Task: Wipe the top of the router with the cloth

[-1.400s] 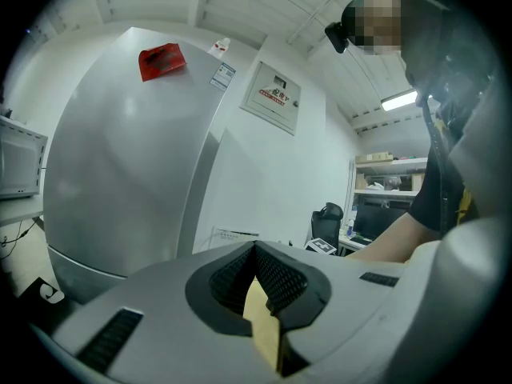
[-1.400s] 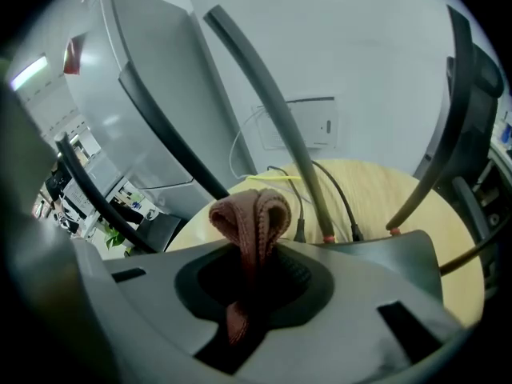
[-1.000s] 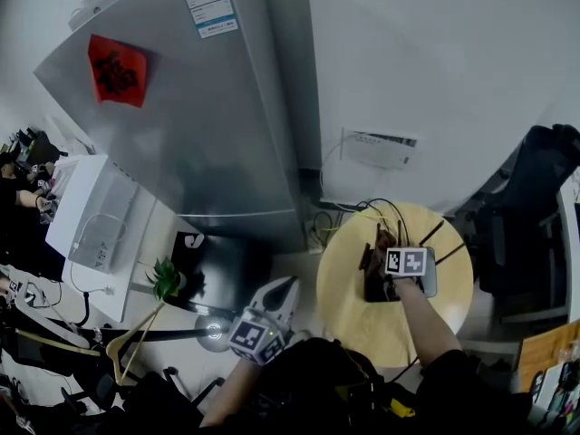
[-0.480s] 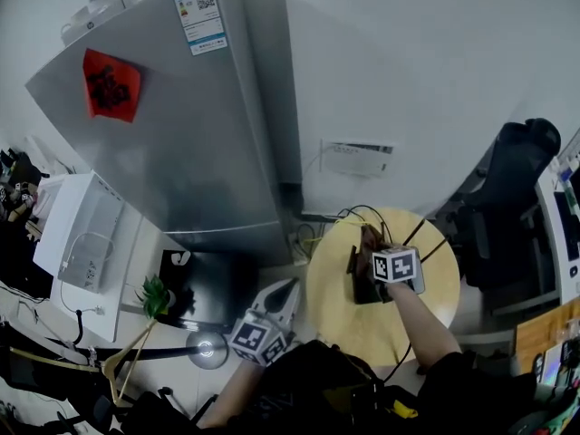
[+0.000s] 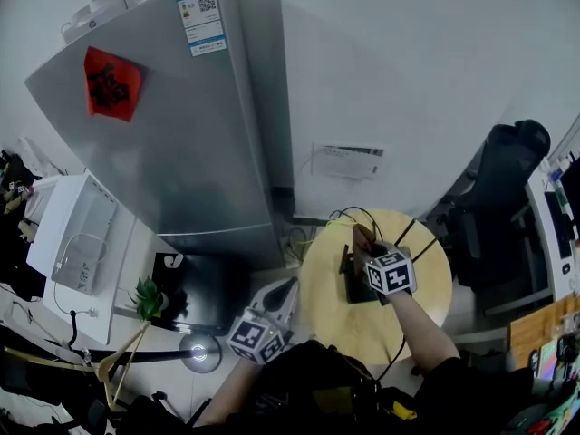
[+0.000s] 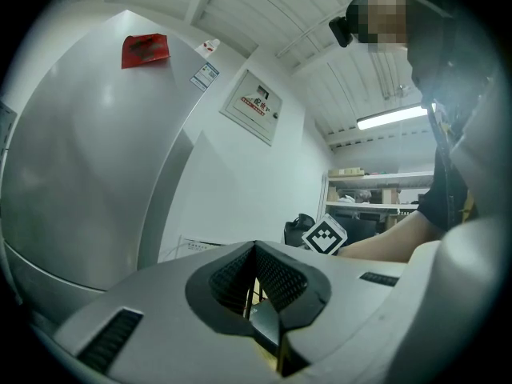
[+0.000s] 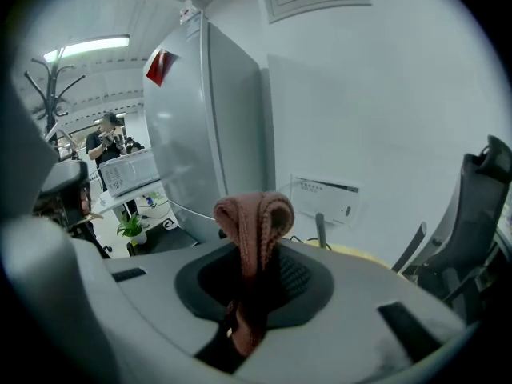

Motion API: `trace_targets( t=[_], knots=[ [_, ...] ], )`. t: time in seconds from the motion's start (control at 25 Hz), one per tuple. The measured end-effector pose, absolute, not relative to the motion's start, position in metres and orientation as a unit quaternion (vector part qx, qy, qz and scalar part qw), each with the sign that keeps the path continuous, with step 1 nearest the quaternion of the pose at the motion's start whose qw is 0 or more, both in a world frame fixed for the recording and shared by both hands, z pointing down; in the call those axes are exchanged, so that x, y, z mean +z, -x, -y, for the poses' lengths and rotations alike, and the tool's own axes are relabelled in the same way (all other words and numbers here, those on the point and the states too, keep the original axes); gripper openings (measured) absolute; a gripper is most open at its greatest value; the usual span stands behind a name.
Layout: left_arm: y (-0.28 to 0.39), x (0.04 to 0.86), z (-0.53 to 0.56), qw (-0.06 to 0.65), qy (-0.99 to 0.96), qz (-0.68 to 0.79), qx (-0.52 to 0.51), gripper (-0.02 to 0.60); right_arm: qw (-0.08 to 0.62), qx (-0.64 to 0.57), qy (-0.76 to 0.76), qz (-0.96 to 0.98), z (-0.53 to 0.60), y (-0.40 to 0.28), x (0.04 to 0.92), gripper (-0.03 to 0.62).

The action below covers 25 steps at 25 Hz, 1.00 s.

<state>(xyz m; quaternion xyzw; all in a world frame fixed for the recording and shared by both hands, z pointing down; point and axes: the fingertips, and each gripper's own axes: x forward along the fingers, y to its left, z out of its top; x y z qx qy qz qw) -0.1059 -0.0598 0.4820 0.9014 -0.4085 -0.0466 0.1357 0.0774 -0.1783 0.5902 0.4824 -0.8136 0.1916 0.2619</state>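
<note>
A black router [image 5: 355, 289] with thin upright antennas lies on the round yellow table [image 5: 412, 311]. Over its far end is my right gripper [image 5: 367, 252], shut on a brownish-pink cloth [image 5: 362, 236]. In the right gripper view the cloth [image 7: 253, 234] stands folded up from between the shut jaws, with one antenna [image 7: 320, 229] and the table's edge [image 7: 360, 253] behind it. Whether the cloth touches the router's top is hidden. My left gripper [image 5: 286, 290] hangs off the table's left side. Its jaws [image 6: 258, 294] are shut with nothing in them.
A tall grey fridge [image 5: 181, 134] stands to the left of the table. A white box [image 5: 349, 161] is fixed to the wall behind, with cables [image 5: 349, 216] running down. A black office chair [image 5: 503, 188] is at the right, a small plant [image 5: 145, 299] at the left.
The head view has swung, sliding the scene left. My right gripper and the cloth stay over the router, shifted only slightly. The left gripper has kept its place.
</note>
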Motion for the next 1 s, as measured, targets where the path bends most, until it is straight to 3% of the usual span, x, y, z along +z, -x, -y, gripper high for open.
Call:
trace_targets(
  t=[0.2, 0.64, 1.0],
  knots=[
    [0.105, 0.479, 0.063, 0.134, -0.901, 0.41, -0.05, 0.002, 0.277, 0.144, -0.482, 0.819, 0.171, -0.087, 0.578, 0.064],
    [0.107, 0.503, 0.073, 0.155, -0.893, 0.422, -0.016, 0.002, 0.501, 0.092, -0.448, 0.734, 0.166, -0.138, 0.689, 0.064],
    [0.116, 0.516, 0.086, 0.177, -0.883, 0.435, 0.008, 0.002, 0.536, 0.137, -0.488, 0.675, 0.199, -0.155, 0.714, 0.064]
  ],
)
